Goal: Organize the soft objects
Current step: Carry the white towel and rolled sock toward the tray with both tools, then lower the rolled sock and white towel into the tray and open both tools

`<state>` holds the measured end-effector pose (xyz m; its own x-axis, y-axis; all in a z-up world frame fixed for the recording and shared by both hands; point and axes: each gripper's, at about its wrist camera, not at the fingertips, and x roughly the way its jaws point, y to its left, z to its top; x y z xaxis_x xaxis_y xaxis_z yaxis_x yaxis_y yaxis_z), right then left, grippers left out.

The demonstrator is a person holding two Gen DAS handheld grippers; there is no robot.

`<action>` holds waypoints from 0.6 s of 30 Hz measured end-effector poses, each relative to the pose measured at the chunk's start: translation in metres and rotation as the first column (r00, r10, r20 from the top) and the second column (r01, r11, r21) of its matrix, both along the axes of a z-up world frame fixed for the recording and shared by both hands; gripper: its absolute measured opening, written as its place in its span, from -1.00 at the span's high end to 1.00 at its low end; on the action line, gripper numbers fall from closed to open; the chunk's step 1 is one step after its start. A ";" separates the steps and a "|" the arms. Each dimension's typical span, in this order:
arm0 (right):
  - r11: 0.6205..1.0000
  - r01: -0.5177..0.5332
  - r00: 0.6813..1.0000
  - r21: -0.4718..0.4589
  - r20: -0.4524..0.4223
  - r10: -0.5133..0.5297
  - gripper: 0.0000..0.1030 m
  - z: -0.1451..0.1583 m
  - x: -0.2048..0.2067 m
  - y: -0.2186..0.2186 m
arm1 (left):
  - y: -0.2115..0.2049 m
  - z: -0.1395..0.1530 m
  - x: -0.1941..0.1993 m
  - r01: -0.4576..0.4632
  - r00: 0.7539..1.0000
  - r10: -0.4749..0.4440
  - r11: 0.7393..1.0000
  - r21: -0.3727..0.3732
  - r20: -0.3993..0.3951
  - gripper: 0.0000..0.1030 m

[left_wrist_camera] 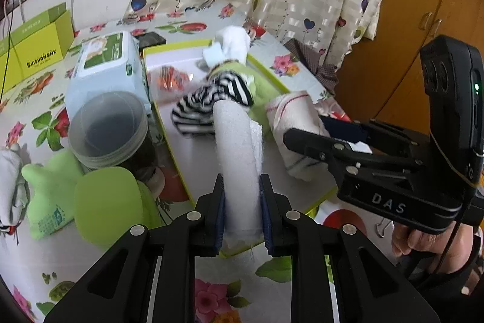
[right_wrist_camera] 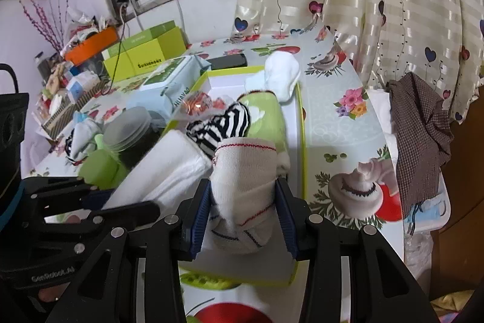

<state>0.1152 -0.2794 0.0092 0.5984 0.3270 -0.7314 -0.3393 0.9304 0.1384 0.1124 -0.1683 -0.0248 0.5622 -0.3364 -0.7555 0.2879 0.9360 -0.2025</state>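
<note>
Left gripper (left_wrist_camera: pixel 242 211) clamps white rolled cloth (left_wrist_camera: pixel 239 147), right gripper (right_wrist_camera: pixel 243 220) grips rolled sock (right_wrist_camera: pixel 242 183); lower both side-by-side into the, apparently shallow, green-rimmed box (right_wrist_camera: pixel 302 123) before releasing.

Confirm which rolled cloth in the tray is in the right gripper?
The white sock roll with red and dark stitch lines, clamped by the right gripper. The plain white towel roll is in the left gripper.

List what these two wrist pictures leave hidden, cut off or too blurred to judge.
- Left wrist view: the near end of the white rolled towel is hidden between the left gripper jaws.
- Right wrist view: the tray floor under the rolled sock is covered by the sock and right gripper.
- Both views: the orange packet is too blurred to read.
- Left wrist view: the white cloth is cut off by the left edge.
</note>
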 end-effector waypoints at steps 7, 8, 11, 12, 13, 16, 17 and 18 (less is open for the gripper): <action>1.000 -0.014 1.000 -0.005 0.015 0.015 0.20 -0.001 0.019 0.005 | -0.002 -0.007 0.005 -0.004 1.000 0.004 1.000 0.003 -0.020 0.59; 1.000 -0.016 1.000 -0.006 0.015 0.017 0.20 -0.002 0.022 0.006 | -0.003 -0.008 0.006 -0.003 1.000 0.004 1.000 0.002 -0.021 0.59; 1.000 -0.020 1.000 -0.005 0.018 0.020 0.21 -0.002 0.027 0.008 | -0.004 -0.008 0.009 -0.009 1.000 0.009 1.000 -0.002 -0.018 0.59; 1.000 -0.020 1.000 -0.004 0.018 0.020 0.21 -0.001 0.027 0.007 | -0.004 -0.007 0.010 -0.012 1.000 0.012 1.000 -0.004 -0.014 0.59; 1.000 -0.020 1.000 -0.003 0.019 0.020 0.21 -0.001 0.027 0.008 | -0.004 -0.007 0.011 -0.017 1.000 0.017 1.000 -0.006 -0.012 0.59; 1.000 -0.018 1.000 -0.001 0.020 0.018 0.20 0.000 0.026 0.007 | -0.003 -0.005 0.016 -0.038 0.999 0.038 0.999 -0.015 -0.003 0.59; 1.000 -0.019 1.000 -0.002 0.023 0.019 0.20 0.001 0.025 0.006 | -0.004 -0.004 0.018 -0.045 0.999 0.045 0.999 -0.015 -0.001 0.59; 1.000 -0.019 1.000 -0.001 0.022 0.019 0.20 0.002 0.025 0.006 | -0.005 -0.004 0.020 -0.050 0.999 0.050 0.999 -0.014 0.005 0.59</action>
